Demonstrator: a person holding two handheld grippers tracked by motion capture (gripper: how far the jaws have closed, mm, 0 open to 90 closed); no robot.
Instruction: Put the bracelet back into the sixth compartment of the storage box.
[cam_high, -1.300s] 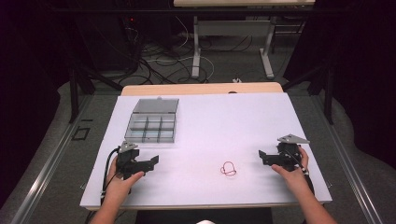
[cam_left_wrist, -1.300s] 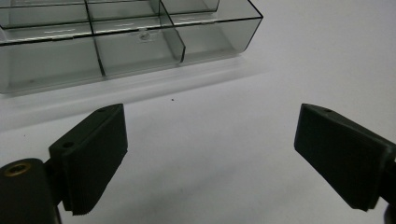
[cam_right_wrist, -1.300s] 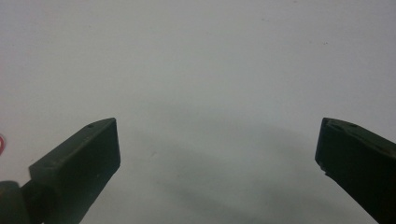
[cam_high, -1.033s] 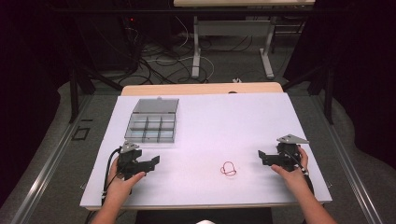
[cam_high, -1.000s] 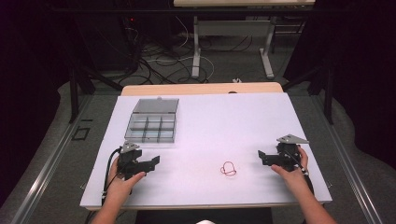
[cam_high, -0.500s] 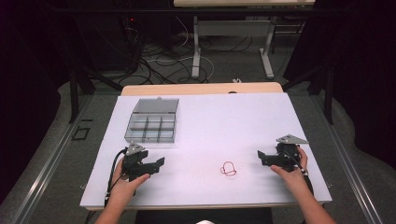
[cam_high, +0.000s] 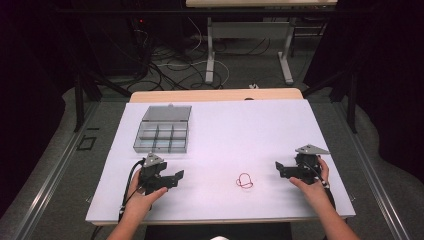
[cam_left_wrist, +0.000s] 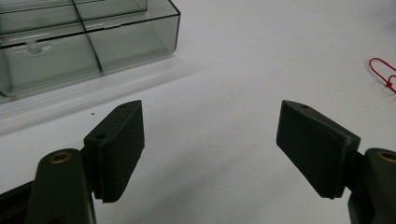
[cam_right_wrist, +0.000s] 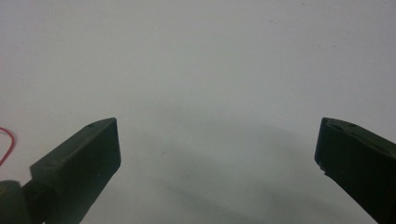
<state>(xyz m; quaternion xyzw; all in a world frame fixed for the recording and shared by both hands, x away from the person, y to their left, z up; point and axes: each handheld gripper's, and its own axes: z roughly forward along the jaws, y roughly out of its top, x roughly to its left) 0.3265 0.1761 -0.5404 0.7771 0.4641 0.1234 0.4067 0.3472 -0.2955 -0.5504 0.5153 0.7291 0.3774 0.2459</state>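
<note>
A thin red rubber band (cam_high: 244, 181) lies on the white table (cam_high: 240, 135) near the front, between my two grippers. My left gripper (cam_high: 176, 179) is held low at the front left, jaws wide apart with nothing between them; the left gripper view has the red band (cam_left_wrist: 383, 74) at its right edge. At the front right my right gripper (cam_high: 278, 169) stands open and empty, pointing left toward the band. A sliver of the band (cam_right_wrist: 4, 145) sits at the left edge of the right gripper view.
A clear grey compartment box (cam_high: 162, 131) with its lid open stands at the table's left, just beyond my left gripper; its front wall (cam_left_wrist: 84, 51) is close in the left gripper view. Cables and desk legs (cam_high: 215, 50) lie on the floor behind the table.
My left gripper has moved right and slightly forward across the table, toward the red band. The right gripper and the band have stayed put.
</note>
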